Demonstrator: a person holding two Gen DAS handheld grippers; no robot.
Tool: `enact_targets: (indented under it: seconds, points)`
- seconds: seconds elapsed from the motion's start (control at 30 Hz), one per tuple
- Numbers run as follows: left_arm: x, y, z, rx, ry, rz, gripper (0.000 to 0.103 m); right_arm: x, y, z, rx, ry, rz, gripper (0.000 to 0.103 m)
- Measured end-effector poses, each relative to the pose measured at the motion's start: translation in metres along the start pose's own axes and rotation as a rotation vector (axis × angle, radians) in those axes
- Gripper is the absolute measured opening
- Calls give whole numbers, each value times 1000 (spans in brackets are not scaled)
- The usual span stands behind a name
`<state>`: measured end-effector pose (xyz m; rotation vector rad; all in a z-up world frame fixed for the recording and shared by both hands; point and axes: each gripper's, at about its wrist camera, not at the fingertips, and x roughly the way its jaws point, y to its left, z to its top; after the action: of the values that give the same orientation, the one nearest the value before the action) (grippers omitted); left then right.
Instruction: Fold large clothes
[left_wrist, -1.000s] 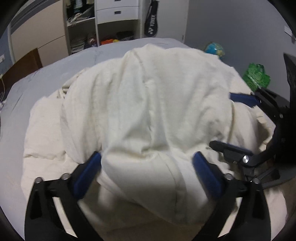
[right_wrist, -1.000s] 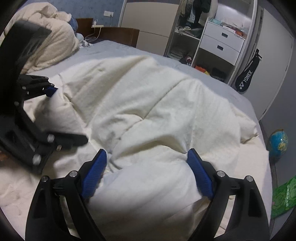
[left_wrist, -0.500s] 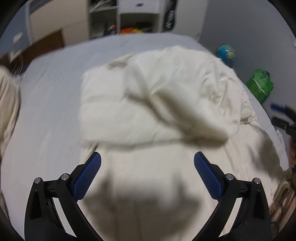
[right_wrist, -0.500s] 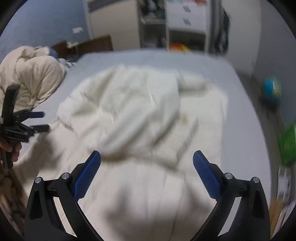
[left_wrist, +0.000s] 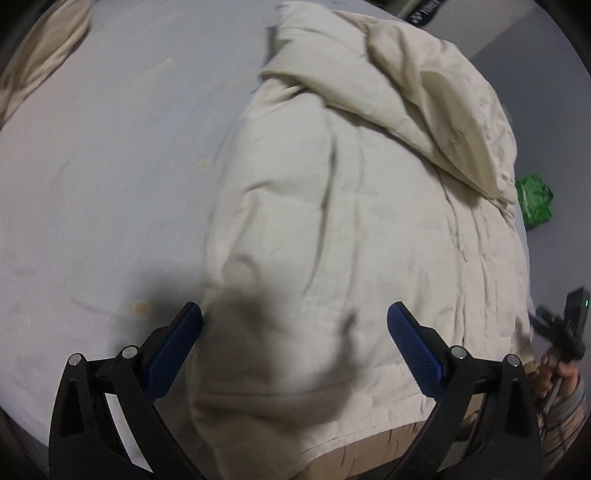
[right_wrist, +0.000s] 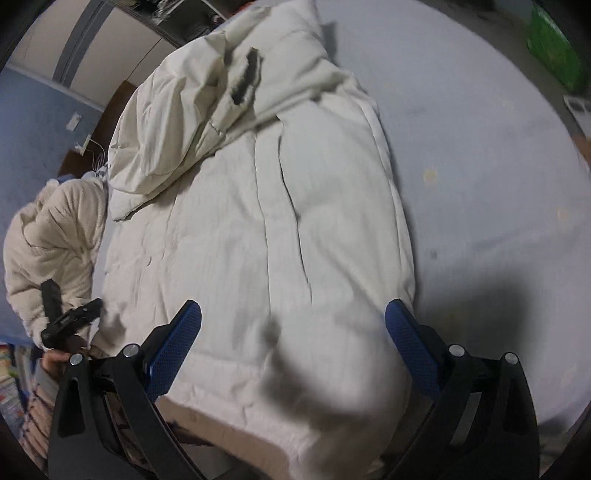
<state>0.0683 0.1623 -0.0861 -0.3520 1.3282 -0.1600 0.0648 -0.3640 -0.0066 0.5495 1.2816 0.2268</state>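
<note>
Your cream coat (left_wrist: 351, 229) lies lengthwise on the grey bed (left_wrist: 103, 155), its hood end flopped over at the far side. Both the left gripper (left_wrist: 294, 332) and the right gripper (right_wrist: 293, 330) hover above its near hem, jaws wide apart, holding nothing. Judging by this, you are between folds; next, pinch a long side edge. Bare sheet flanks the coat; another cream garment (right_wrist: 51, 243) sits beyond one side of it.

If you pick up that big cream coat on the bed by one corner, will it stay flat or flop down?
The cream coat would probably flop: its hood already lies slumped and creased. It looks puffy and quilted, so likely light for its bulk. Both open grippers, left and right, hover above it.
</note>
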Motion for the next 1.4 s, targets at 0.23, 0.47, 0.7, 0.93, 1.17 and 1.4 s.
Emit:
enact_targets:
  seconds: [0.23, 0.47, 0.7, 0.93, 1.17, 1.4]
  points:
    - [0, 18, -7, -79, 83, -68, 96, -29, -12, -3, 13, -19, -53, 96]
    - [1, 4, -28, 19, 343, -3, 86, -10, -55, -16, 232, 234, 0, 96]
    - [-4, 11, -32, 25, 359, 34, 40, 2, -27, -50, 230, 356, 122, 76]
    - [-5, 19, -37, -21, 372, 8, 32, 6, -19, -57, 262, 332, 145, 23]
    - [-19, 16, -37, 5, 326, -5, 16, -2, -16, -50, 304, 269, 199, 24]
    - [-89, -5, -17, 105, 55, -163, 9, -46, 17, -37, 245, 43, 374, 10]
